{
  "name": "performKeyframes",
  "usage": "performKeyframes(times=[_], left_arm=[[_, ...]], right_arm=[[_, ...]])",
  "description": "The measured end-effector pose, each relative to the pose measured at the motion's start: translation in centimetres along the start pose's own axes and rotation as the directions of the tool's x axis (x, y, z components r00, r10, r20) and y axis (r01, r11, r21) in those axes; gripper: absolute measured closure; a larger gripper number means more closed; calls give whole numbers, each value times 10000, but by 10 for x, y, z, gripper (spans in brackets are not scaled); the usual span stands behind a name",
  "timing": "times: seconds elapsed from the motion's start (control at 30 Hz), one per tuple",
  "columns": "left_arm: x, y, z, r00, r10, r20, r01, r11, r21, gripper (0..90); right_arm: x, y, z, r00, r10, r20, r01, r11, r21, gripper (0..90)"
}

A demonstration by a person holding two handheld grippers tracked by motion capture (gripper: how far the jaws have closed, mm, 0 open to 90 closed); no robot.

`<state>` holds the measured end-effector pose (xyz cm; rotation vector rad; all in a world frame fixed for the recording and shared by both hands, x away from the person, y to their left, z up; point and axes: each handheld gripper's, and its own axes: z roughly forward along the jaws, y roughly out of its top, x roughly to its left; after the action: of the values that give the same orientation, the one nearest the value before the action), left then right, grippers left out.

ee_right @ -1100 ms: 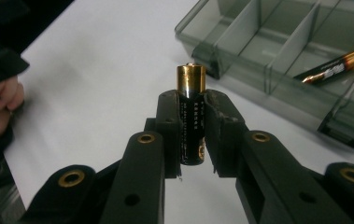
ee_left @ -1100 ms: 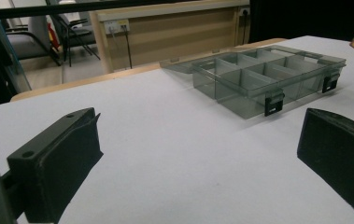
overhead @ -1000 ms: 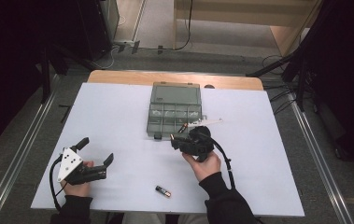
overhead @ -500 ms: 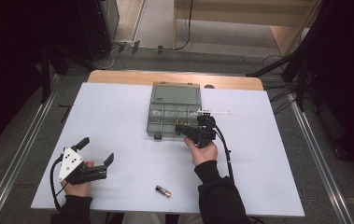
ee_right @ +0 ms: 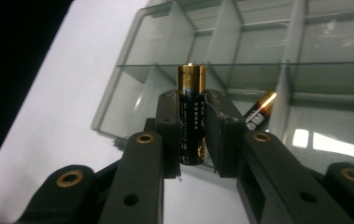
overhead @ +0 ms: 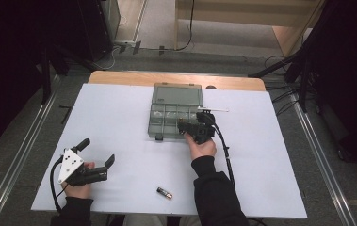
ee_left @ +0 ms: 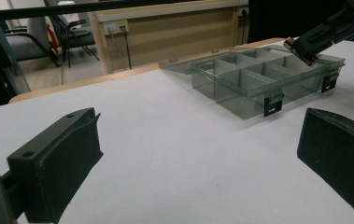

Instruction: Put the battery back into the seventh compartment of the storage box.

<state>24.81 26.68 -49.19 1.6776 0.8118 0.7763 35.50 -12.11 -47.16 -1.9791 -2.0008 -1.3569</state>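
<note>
My right gripper (ee_right: 192, 135) is shut on a black and gold battery (ee_right: 191, 109), held upright with its gold end above the jaws. In the high view this gripper (overhead: 185, 127) hangs over the near right part of the clear compartment box (overhead: 166, 117), whose lid lies open behind it. A second battery (ee_right: 258, 114) lies in one of the box's compartments. A third battery (overhead: 164, 192) lies on the white table near the front edge. At the near left my left gripper (overhead: 98, 151) rests open, with nothing between its fingers (ee_left: 62, 158).
A white sheet covers the table (overhead: 119, 117), with a wooden strip showing along the far edge. A thin white stick (overhead: 216, 110) lies just right of the box. Black cables trail from both grippers toward the person. Dark floor and metal rails flank the table.
My right gripper has carried the battery away from the person, up over the near right part of the box. The left gripper has stayed where it was.
</note>
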Motion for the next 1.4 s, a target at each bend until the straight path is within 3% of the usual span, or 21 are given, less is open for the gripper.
performKeyframes(times=[0.03,0.07,0.1,0.13,0.23,0.33,0.53,0.63,0.7,0.77,1.0,1.1,1.27,1.4], left_arm=[[0,0,0,10000,11,16,-11,10000,-27,0],[0,0,0,10000,11,16,-11,10000,-27,0],[-1,1,0,10000,13,32,-13,10000,-70,0],[-1,1,0,10000,13,32,-13,10000,-70,0],[-1,0,0,10000,12,35,-12,10000,-38,0],[-1,1,0,10000,28,57,-28,10000,-53,0],[-1,1,0,10000,13,16,-13,10000,-73,0],[-1,1,0,10000,13,-2,-13,10000,-87,0],[-2,1,1,10000,11,9,-11,10000,-92,0],[-2,1,1,10000,28,12,-28,10000,-66,0],[-4,2,1,10000,80,45,-80,9999,-105,0],[-4,2,1,9999,108,67,-108,9999,-98,0],[-4,3,1,9999,83,89,-82,9999,-118,0],[-5,3,1,9998,118,143,-116,9998,-133,0]], right_arm=[[0,0,1,9999,98,101,-98,10000,-5,679],[0,0,1,9999,98,101,-98,10000,-5,679],[1,0,1,9998,88,169,-87,9999,-92,517],[1,0,1,9998,88,169,-87,9999,-92,517],[7,-2,-6,9973,-727,-122,723,9968,-337,237],[18,-7,-12,9815,-1913,29,1912,9806,-437,27],[35,-21,-20,9421,-3338,-326,3343,9424,114,0],[39,-25,-23,9324,-3570,-562,3594,9324,390,0],[45,-32,-29,9190,-3864,-787,3913,9183,601,0],[48,-34,-32,9126,-3998,-851,4060,9109,741,0],[57,-42,-48,8754,-4651,-1314,4800,8687,1227,0],[62,-46,-50,8482,-5075,-1517,5277,8343,1598,0],[71,-57,-46,7963,-5847,-1550,6041,7553,2541,0],[80,-66,-40,7607,-6297,-1575,6424,6953,3223,0]])
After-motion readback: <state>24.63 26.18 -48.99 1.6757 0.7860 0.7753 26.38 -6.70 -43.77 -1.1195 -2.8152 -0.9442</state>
